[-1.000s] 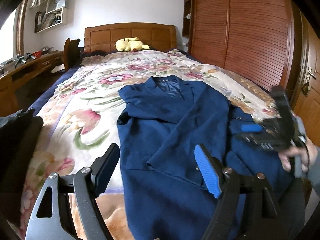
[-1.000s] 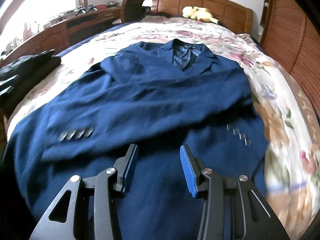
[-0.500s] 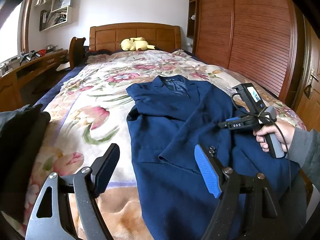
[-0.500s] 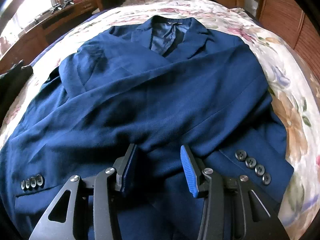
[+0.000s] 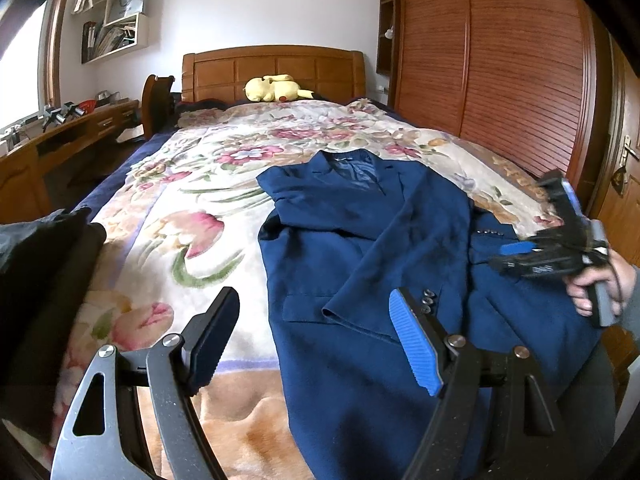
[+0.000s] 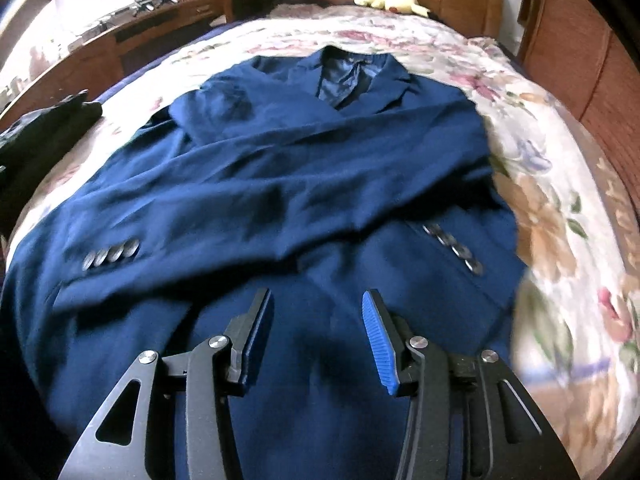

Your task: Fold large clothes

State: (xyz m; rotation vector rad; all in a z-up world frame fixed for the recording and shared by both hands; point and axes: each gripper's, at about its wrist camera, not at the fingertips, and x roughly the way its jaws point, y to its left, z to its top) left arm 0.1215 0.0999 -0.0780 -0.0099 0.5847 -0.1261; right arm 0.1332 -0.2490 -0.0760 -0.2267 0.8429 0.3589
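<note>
- No text, label or brand reads clearly in either view.
- White marks on the right gripper [image 5: 538,258], seen from the left wrist, are too blurred to make out.

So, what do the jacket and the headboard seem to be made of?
Jacket: navy woven cloth, probably a wool or polyester suiting; matte, with soft creases and dark, slightly shiny cuff buttons.
Headboard: wood, orange-brown with panelled sections and a smooth, likely varnished face.
</note>
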